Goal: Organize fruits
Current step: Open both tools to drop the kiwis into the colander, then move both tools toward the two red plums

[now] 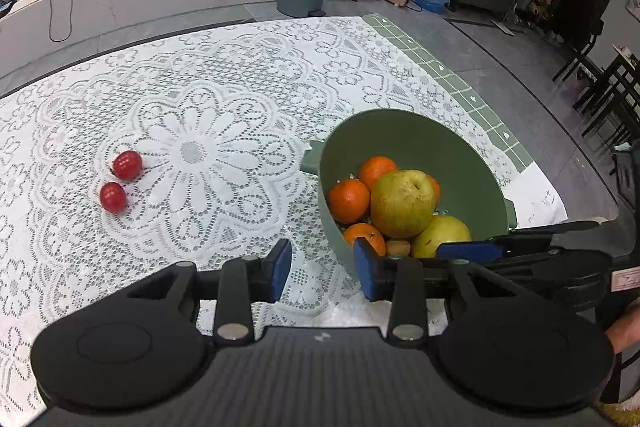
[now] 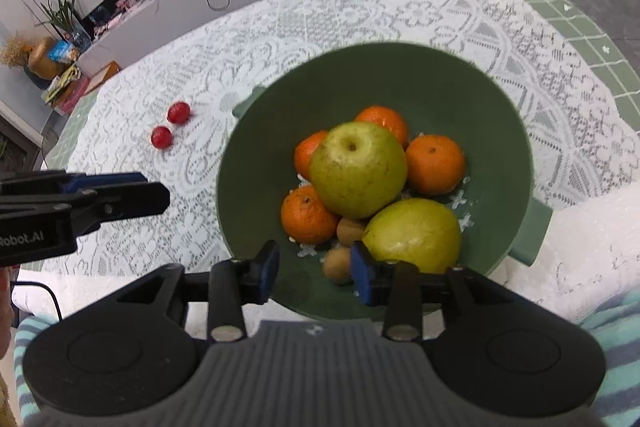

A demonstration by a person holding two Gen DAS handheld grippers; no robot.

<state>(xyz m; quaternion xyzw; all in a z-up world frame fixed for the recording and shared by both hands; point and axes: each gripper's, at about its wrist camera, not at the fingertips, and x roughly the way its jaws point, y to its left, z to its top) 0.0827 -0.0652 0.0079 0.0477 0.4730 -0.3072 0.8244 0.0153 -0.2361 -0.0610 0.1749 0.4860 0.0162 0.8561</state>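
Fruit sits piled in the green plastic colander bowl (image 2: 460, 87) near the lace-covered table's (image 1: 224, 67) right edge; two red cherry tomatoes (image 1: 120, 181) lie left. I see both my left gripper (image 1: 322, 269) and right gripper (image 2: 314, 273) gaping wide, empty.

free: lace tablecloth (image 1: 208, 107) left | blocked: green bowl (image 1: 404, 131) right; two tomatoes (image 1: 120, 181)

My left camera is looking across the table (image 1: 224, 75), my right one is looking down close over the bowl (image 2: 440, 75), both seeing the bowl (image 1: 400, 135) and two red fruits (image 2: 170, 125).
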